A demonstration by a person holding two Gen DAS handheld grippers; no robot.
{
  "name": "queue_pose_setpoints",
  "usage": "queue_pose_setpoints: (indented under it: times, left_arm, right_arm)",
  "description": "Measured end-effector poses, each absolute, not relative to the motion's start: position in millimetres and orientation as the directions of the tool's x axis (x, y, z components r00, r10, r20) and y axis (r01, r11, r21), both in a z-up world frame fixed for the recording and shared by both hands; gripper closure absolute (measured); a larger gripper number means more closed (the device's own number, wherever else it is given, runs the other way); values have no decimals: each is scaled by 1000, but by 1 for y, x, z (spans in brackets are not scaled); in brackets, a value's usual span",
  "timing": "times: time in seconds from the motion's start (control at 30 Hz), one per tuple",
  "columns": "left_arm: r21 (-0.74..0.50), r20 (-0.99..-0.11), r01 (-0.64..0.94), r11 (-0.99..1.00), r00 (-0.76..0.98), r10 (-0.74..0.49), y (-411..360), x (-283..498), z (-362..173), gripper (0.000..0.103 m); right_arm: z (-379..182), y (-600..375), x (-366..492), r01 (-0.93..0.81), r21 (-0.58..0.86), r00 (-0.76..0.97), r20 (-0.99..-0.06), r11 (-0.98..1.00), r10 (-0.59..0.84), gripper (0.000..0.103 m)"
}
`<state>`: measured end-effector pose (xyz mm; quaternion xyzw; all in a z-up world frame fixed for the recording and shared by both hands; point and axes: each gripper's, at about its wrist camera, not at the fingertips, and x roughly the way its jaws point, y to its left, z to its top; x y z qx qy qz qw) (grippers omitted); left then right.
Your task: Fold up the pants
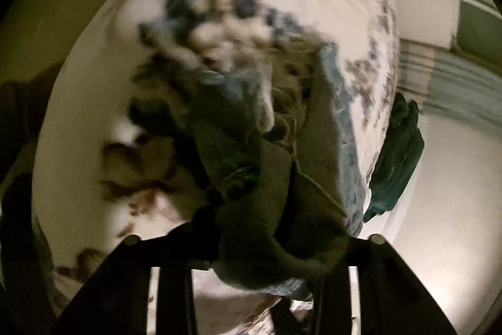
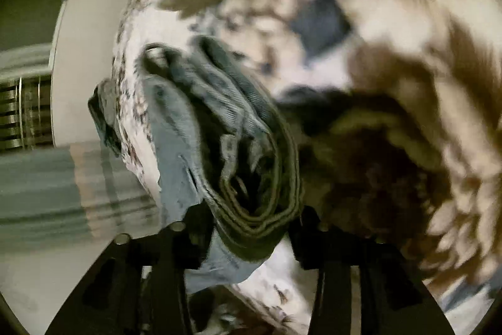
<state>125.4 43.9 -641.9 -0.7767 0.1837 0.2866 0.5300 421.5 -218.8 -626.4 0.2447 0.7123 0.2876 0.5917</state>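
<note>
The pants (image 1: pixel 282 146) are light blue denim, bunched and hanging over a bed with a floral cover (image 1: pixel 219 5). My left gripper (image 1: pixel 276 244) is shut on a thick fold of the pants, which looks olive in shadow. In the right wrist view my right gripper (image 2: pixel 254 228) is shut on the layered waistband of the pants (image 2: pixel 238 153). Both views are blurred by motion.
A teal garment (image 1: pixel 398 159) hangs off the bed's right edge, above pale floor (image 1: pixel 439 209). A striped rug (image 2: pixel 47 178) lies on the floor left of the bed (image 2: pixel 408 5). A dark blue patch (image 2: pixel 320 21) shows on the cover.
</note>
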Motion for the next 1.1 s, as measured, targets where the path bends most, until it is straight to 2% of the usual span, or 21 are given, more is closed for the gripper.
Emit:
queue_pose_setpoints:
  times: [0.03,0.1,0.13,0.27,0.3,0.33,0.43,0.77,0.93,1.1]
  left_arm:
    - [-722,-630,-577,-382,776,19,45,127,-648,60]
    - [-715,-635,-584,-385,772,7,47,133,-659,55]
    - [-718,-632,-580,-385,775,11,49,135,-662,55]
    - [-728,-640,-590,-349,768,35,51,147,-657,57]
    - [-733,-639,-591,-335,768,43,54,148,-652,59]
    - [-740,-642,-598,-308,765,56,56,152,-646,73]
    - [-743,-654,-624,-244,753,66,67,166,-623,78]
    - [-735,-678,-678,-8,735,6,91,207,-500,78]
    - [-767,-641,-633,104,763,-88,108,273,-442,78]
    - [-829,-555,-513,223,804,-211,123,388,-389,78]
  right_arm:
    - [-634,-221,421,29,711,-178,-688,703,703,44]
    - [-646,-222,422,57,735,-183,-657,675,731,40]
    - [-649,-222,422,62,740,-181,-651,669,737,36]
    - [-653,-211,417,35,747,-166,-651,664,741,34]
    - [-651,-209,416,27,742,-152,-659,670,736,41]
    - [-648,-210,415,22,737,-135,-667,675,733,57]
    - [-641,-213,409,24,718,-102,-691,696,716,70]
    - [-541,-208,407,40,729,-6,-684,683,730,75]
    - [-473,-226,434,95,745,93,-667,661,739,76]
    - [-395,-258,488,115,776,263,-626,621,734,76]
